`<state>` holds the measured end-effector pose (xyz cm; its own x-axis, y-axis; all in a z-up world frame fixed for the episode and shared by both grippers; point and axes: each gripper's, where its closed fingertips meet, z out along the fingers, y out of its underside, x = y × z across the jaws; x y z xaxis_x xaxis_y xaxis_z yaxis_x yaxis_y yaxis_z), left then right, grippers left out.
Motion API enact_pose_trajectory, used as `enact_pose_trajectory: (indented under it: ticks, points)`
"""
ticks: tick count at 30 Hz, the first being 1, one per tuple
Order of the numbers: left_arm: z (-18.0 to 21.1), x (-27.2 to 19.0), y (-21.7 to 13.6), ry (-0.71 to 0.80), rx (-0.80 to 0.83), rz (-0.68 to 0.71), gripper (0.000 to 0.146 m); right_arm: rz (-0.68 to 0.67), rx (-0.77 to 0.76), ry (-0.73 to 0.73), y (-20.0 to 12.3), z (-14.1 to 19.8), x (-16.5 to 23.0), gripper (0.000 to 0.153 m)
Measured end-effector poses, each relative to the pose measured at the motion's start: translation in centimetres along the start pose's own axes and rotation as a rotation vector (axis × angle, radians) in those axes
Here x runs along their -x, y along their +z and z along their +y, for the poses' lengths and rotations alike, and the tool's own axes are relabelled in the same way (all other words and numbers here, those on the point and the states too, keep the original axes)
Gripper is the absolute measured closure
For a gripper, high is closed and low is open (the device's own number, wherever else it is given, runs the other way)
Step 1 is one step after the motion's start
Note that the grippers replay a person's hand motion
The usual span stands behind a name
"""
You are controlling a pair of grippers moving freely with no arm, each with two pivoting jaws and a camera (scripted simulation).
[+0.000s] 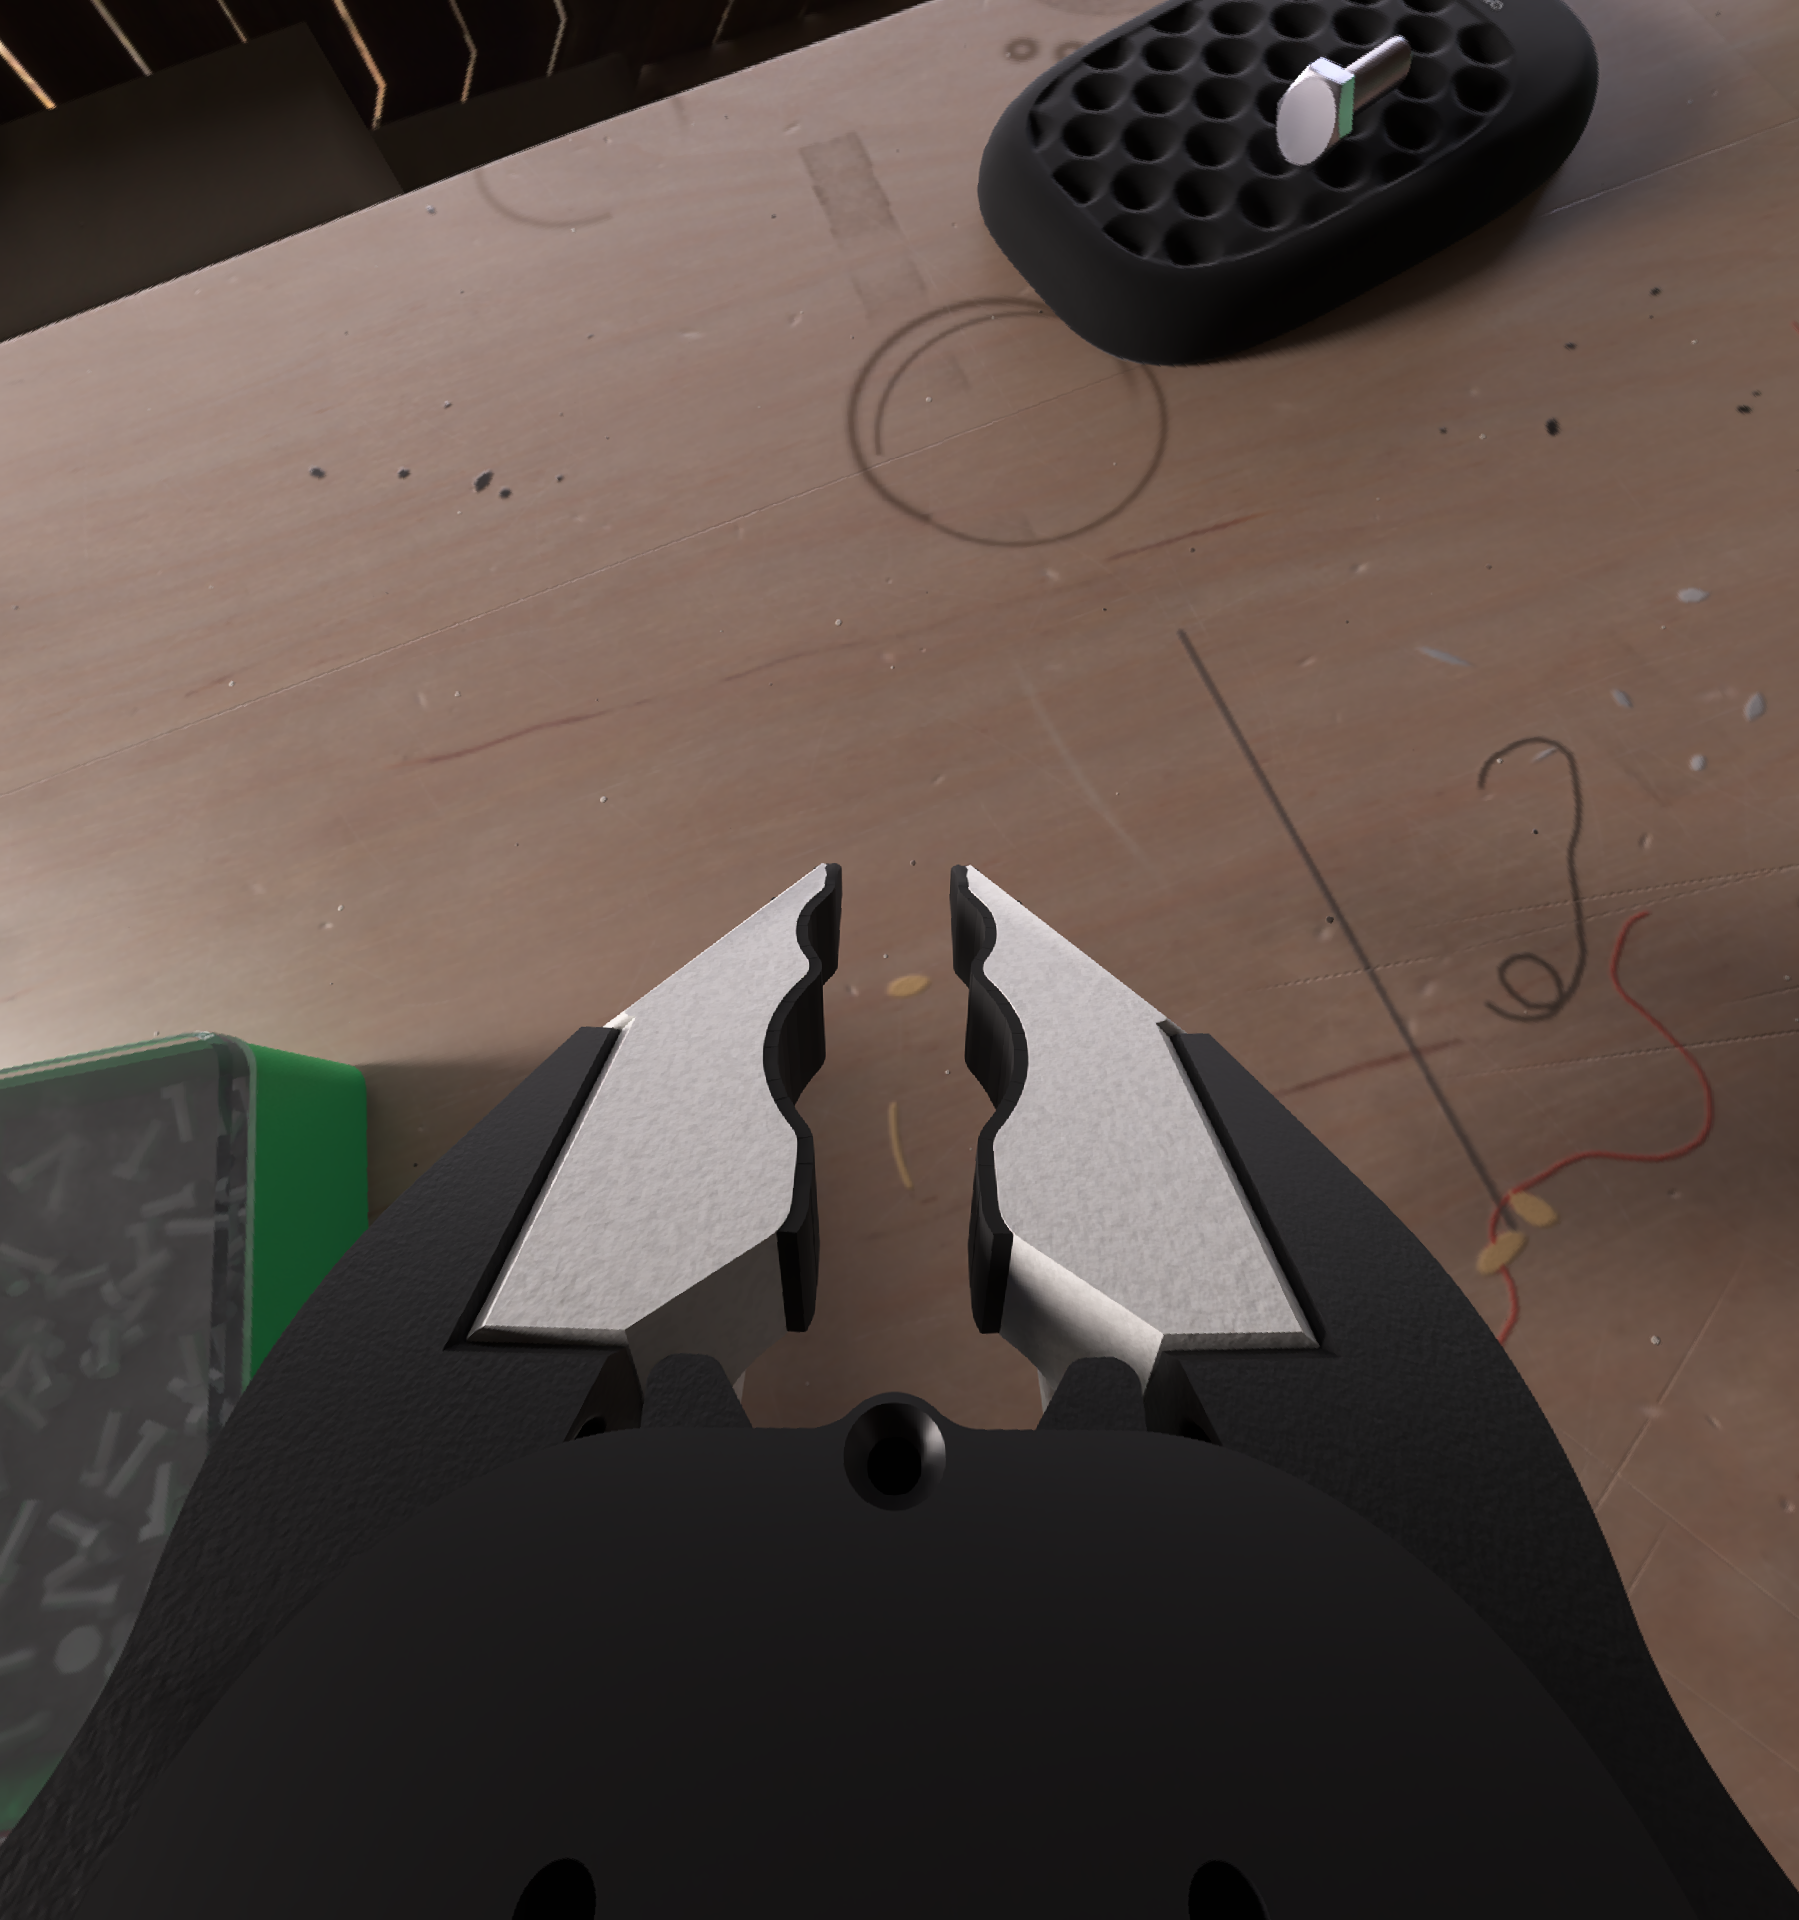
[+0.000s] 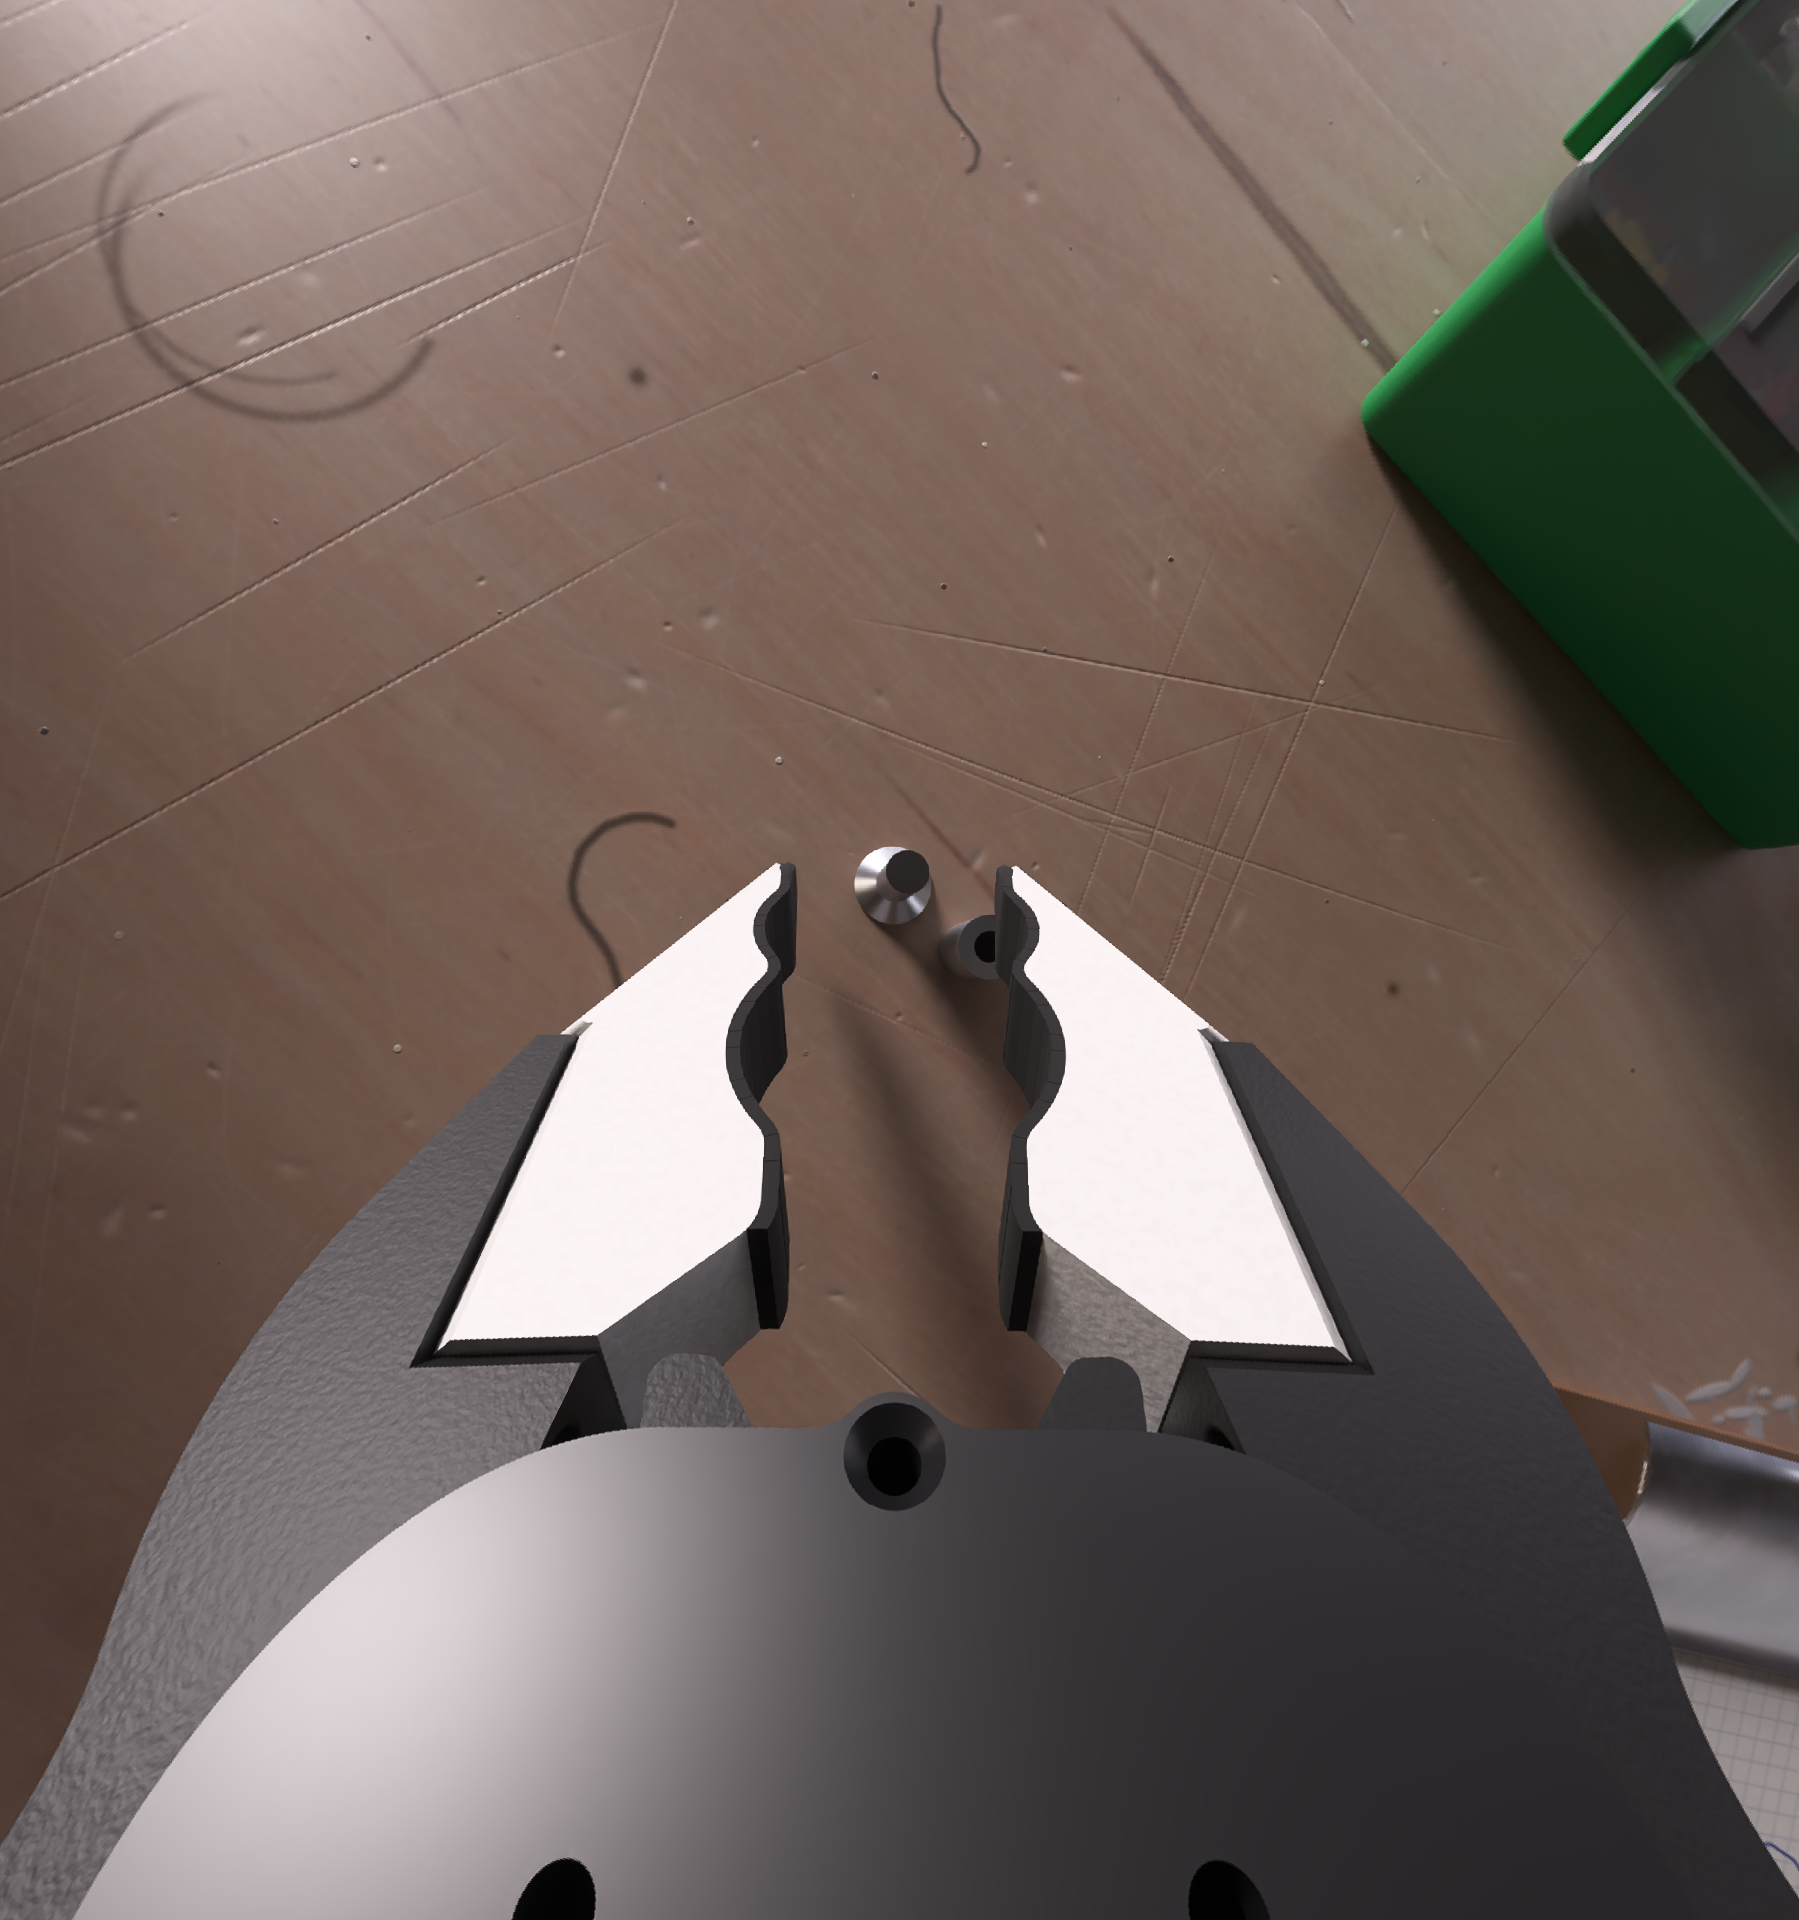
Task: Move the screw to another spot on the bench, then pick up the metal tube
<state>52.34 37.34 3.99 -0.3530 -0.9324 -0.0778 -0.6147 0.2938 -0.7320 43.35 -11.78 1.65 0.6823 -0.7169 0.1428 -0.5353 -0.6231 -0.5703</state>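
In the right wrist view a small silver screw (image 2: 893, 885) with a cone-shaped head stands head-down on the wooden bench (image 2: 459, 623). It sits just past the tips of my right gripper (image 2: 896, 871), in line with the gap. A short dark metal tube (image 2: 968, 945) lies beside it, touching or nearly touching the inner edge of the right finger, which hides part of it. The right gripper is open and empty. My left gripper (image 1: 896, 875) is open with a narrower gap, holds nothing, and hovers over bare bench (image 1: 562, 623).
A black honeycomb mat (image 1: 1165, 301) at the far right of the left wrist view carries a silver hex bolt (image 1: 1331, 99). A green box with a clear lid holds several screws (image 1: 95, 1351) and also shows in the right wrist view (image 2: 1601, 540). The bench edge (image 2: 1643, 1434) runs lower right.
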Motion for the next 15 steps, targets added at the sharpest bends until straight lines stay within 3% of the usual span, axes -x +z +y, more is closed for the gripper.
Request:
enact_pose_trajectory:
  ticks: [11,14,15]
  points:
    - [0.11,0.01,0.09,0.011,0.007,-0.006,0.125,-0.048,0.025,0.061,0.25,0.01,-0.07,0.116]
    - [0.13,0.01,0.1,0.012,0.008,-0.007,0.125,-0.019,0.026,0.03,0.55,0.36,-0.06,0.143]
    - [0.13,0.0,0.11,0.011,0.008,-0.007,0.125,-0.014,0.028,0.022,0.56,0.38,-0.06,0.145]
